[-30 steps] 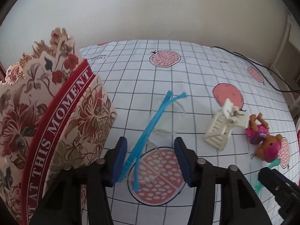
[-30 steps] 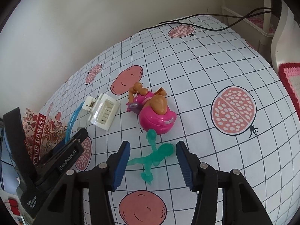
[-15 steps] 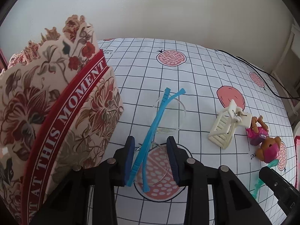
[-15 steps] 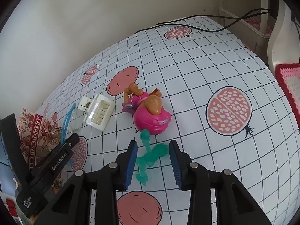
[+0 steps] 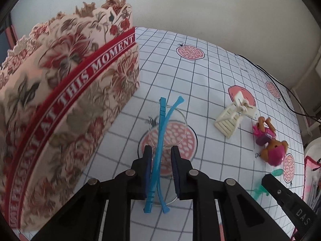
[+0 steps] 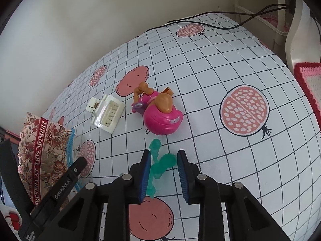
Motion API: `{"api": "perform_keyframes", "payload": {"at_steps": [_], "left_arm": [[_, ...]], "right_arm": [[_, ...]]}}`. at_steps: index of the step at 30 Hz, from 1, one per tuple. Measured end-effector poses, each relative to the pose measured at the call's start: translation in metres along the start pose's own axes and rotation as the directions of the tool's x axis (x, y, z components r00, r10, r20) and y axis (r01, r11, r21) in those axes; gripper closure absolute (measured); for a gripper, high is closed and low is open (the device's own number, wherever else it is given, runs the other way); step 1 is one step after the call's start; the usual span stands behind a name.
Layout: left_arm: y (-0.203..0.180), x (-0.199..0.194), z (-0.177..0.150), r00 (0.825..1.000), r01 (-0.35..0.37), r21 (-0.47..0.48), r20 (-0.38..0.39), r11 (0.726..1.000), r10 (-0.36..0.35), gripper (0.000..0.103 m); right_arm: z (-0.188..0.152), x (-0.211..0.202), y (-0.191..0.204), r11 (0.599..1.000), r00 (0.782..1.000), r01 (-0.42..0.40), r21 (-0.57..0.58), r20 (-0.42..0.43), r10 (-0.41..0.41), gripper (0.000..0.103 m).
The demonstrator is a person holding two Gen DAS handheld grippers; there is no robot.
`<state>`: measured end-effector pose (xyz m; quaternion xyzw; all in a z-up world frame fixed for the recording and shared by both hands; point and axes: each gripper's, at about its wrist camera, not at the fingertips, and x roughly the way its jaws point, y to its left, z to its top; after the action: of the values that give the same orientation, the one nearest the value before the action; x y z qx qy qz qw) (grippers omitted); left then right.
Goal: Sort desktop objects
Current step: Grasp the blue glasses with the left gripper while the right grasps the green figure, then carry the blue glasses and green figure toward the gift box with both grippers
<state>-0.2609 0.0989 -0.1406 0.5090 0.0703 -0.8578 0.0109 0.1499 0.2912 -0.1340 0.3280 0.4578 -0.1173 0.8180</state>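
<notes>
Between the blue pads of the left tongs (image 5: pixel 161 158) lie the folded blue plastic glasses with clear round lenses (image 5: pixel 161 132); the jaws are narrowed around the two crossed temple arms, the left pad touching or nearly touching the frame, a slim gap remaining on the right, so a firm pinch cannot be confirmed. The glasses rest flat on the white grid-patterned cloth with pomegranate prints (image 5: pixel 210 76) that covers the desk. Just to the left of them stands the floral cardboard box with a scalloped rim and a red band reading "AT THIS MOMENT" (image 5: pixel 66 104). To the right, well apart from the glasses, sits the cream plastic hair claw clip (image 5: pixel 232 118), and beyond it the pink and orange toy puppy figure (image 5: pixel 270 142) lies on its side.

The right tongs (image 6: pixel 164 165) are partly closed around the translucent green plastic toy figure (image 6: pixel 160 163), which lies flat on the cloth; the left pad is against it, the right pad stands slightly clear. Just ahead of the green figure is the pink toy puppy, with the hair clip to its left. A black cable (image 6: pixel 220 25) runs along the far edge of the desk, and a red-edged crocheted mat (image 6: pixel 309 80) shows at the right.
</notes>
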Motion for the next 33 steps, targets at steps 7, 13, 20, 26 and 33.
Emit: {"api": "perform_keyframes", "payload": {"at_steps": [7,13,20,26,33], "left_arm": [[-0.003,-0.011,-0.022,1.000,0.015,-0.079,-0.020,0.997,-0.017,0.084],[0.004,-0.017,-0.031,0.997,0.067,-0.123,-0.033,0.990,-0.072,0.084],[0.016,-0.017,-0.031,0.990,0.126,-0.183,-0.041,0.975,-0.136,0.093],[0.025,-0.018,-0.029,0.983,0.167,-0.237,-0.039,0.957,-0.181,0.098],[0.028,-0.024,-0.027,0.978,0.194,-0.255,-0.027,0.947,-0.208,0.098]], "right_arm": [[-0.006,-0.001,0.002,0.999,0.999,-0.033,0.022,-0.025,0.034,0.074],[-0.011,-0.002,0.010,0.999,0.998,-0.049,0.016,-0.038,0.050,0.074],[-0.013,-0.005,0.017,0.999,0.998,-0.049,0.014,-0.035,0.049,0.074],[-0.010,-0.013,0.021,0.999,0.999,-0.045,0.007,-0.011,0.045,0.074],[-0.007,-0.024,0.026,0.999,0.998,-0.053,0.004,0.021,0.053,0.074]]}}
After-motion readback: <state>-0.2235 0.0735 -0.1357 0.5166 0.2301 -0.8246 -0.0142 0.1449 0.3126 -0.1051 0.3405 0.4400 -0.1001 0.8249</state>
